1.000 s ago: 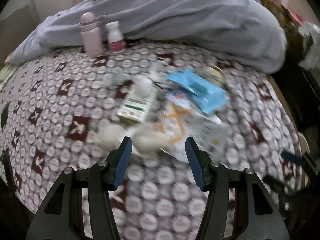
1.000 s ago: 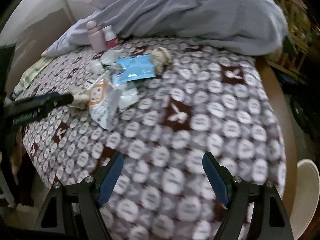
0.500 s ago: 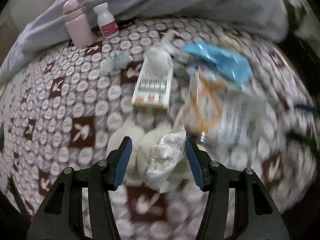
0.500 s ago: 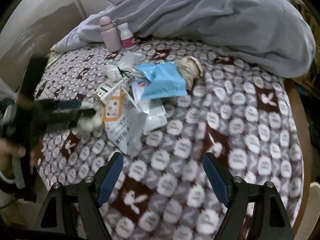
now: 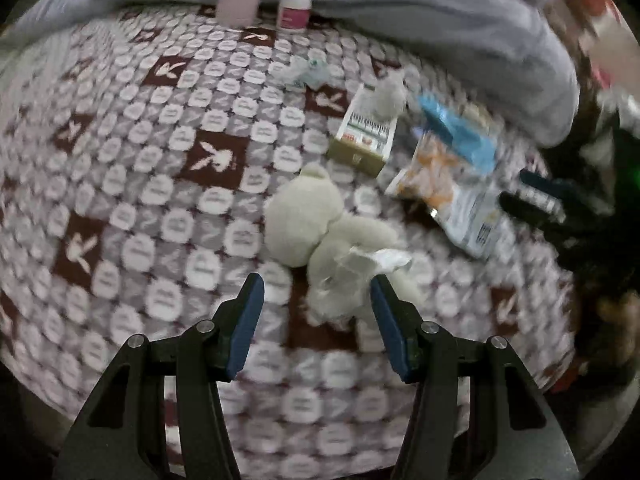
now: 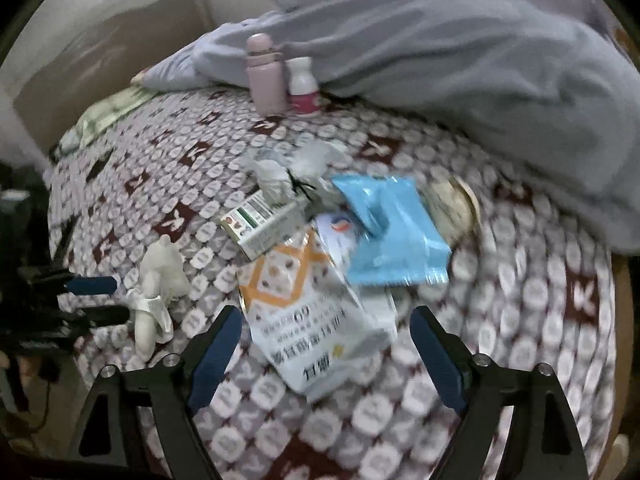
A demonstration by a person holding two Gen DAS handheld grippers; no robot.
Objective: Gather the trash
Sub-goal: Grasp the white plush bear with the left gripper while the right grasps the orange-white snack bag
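Observation:
A pile of trash lies on a patterned blanket (image 5: 168, 184). A crumpled white glove with clear wrapper (image 5: 344, 264) lies just ahead of my open left gripper (image 5: 316, 312), partly between its fingers. It also shows in the right wrist view (image 6: 156, 296), with the left gripper (image 6: 96, 300) beside it. A white and orange snack bag (image 6: 312, 320) lies between the fingers of my open right gripper (image 6: 324, 344). A blue packet (image 6: 392, 232), a small carton (image 6: 260, 224) and crumpled plastic (image 6: 288, 168) lie behind it.
A pink flask (image 6: 264, 76) and a small white bottle (image 6: 304, 88) stand at the back against a grey duvet (image 6: 460, 52). A round tin (image 6: 460, 204) lies right of the blue packet. The bed's edge runs along the right.
Both grippers have moved closer to the trash. The left now has the white glove at its fingertips; the right has come over the snack bag.

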